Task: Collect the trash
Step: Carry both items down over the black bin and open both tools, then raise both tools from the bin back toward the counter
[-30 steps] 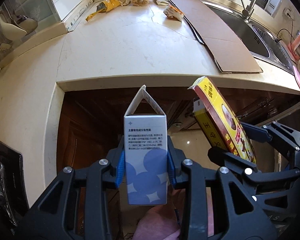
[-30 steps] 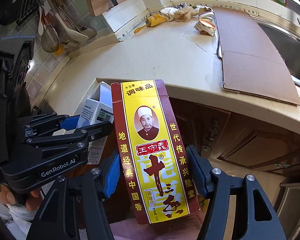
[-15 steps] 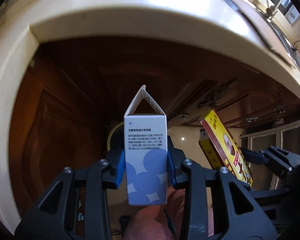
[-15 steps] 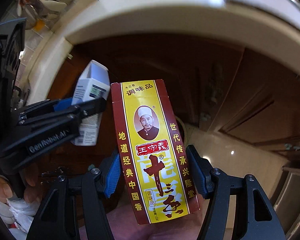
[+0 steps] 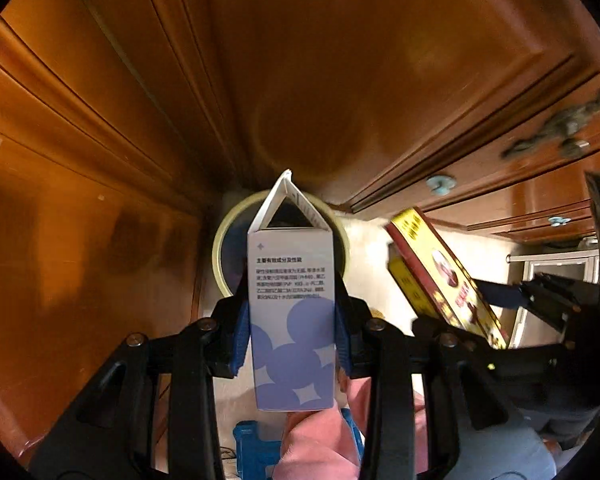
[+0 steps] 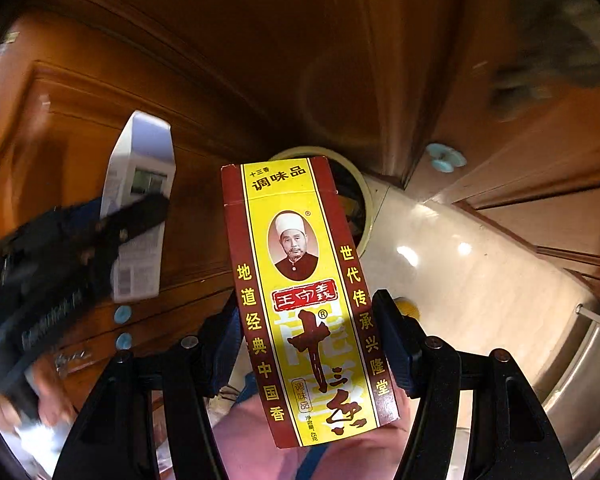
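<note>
My left gripper (image 5: 291,332) is shut on a white and blue carton (image 5: 291,304) with an open flap on top. It is held upright over a round pale-rimmed bin (image 5: 224,256) on the floor. My right gripper (image 6: 308,344) is shut on a yellow and red spice box (image 6: 304,300), which hides most of the same bin (image 6: 360,196) behind it. The spice box (image 5: 440,280) shows to the right in the left wrist view. The carton (image 6: 140,208) and left gripper (image 6: 84,240) show blurred at left in the right wrist view.
Brown wooden cabinet doors (image 5: 300,60) fill the space above and to the left, close to both grippers. Pale glossy floor tiles (image 6: 460,272) lie to the right of the bin. Small blue knobs (image 6: 444,158) sit on the doors. A metal frame (image 6: 596,360) stands at far right.
Both grippers have dropped from counter height to below the counter edge, in front of the cabinet doors, each with its box. The bin has come into view close behind the boxes.
</note>
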The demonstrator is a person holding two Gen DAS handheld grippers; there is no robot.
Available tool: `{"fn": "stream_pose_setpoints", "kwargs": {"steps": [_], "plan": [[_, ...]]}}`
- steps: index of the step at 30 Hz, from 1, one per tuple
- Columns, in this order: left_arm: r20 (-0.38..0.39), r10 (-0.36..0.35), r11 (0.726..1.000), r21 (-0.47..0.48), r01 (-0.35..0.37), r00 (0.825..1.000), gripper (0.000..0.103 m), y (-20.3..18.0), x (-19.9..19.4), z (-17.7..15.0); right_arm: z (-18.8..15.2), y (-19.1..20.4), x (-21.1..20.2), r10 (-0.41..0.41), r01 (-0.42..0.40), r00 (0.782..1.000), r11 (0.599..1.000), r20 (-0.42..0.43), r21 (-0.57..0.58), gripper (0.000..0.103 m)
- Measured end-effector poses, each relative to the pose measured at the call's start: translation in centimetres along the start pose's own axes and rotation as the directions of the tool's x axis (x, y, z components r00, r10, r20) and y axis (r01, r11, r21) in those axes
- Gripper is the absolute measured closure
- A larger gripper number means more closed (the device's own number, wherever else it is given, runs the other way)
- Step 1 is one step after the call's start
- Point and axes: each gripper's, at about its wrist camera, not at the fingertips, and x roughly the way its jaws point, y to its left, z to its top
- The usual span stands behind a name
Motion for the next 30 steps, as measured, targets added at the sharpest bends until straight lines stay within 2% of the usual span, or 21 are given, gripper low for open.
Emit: {"fn": "stream_pose_setpoints", "kwargs": {"steps": [4, 10, 12, 13, 14, 17, 25, 30], "plan": [[-0.020, 0.023, 1.000, -0.002, -0.023, 1.000, 0.071, 1.2, 2.7, 0.1, 1.9, 0.9, 3.3, 0.005, -0.005, 1.000, 1.000, -0.027, -0.010, 0.039], [-0.044, -0.001, 0.999, -0.040, -0.001, 0.999, 0.071, 4.0, 4.6, 0.2, 3.7, 2.0, 6.4, 0.053, -0.054, 0.998, 0.999, -0.032, -0.010, 0.037], [-0.051, -0.017, 0.999, -0.049, 0.014, 0.999, 0.064, 4.9, 4.9, 0.1, 4.2, 2.0, 6.7, 0.059, -0.059, 0.998, 0.998, -0.018, 0.003, 0.036], [-0.050, -0.021, 0.999, -0.051, 0.019, 0.999, 0.055, 5.2, 5.0, 0.1, 4.4, 1.9, 6.9, 0.067, -0.067, 0.998, 0.998, -0.008, 0.012, 0.035], [-0.046, -0.026, 0.998, -0.053, 0.024, 0.999, 0.049, 5.4, 4.9, 0.0, 4.6, 1.8, 6.9, 0.072, -0.071, 0.997, 0.997, -0.002, 0.022, 0.034], [-0.043, -0.026, 0.998, -0.051, 0.024, 0.999, 0.045, 6.0, 4.7, -0.5, 4.9, 2.0, 6.7, 0.090, -0.091, 0.996, 0.995, 0.024, 0.040, 0.028], [-0.031, -0.019, 0.998, -0.066, 0.017, 0.999, 0.044, 6.5, 2.8, -0.6, 4.5, 2.1, 5.0, 0.088, -0.090, 0.995, 0.995, 0.045, 0.043, 0.025], [-0.007, -0.027, 0.998, -0.058, 0.026, 1.000, 0.044, 5.6, -0.6, -0.9, 2.7, 2.3, 1.6, 0.079, -0.083, 0.995, 0.995, 0.059, 0.057, 0.025]]}}
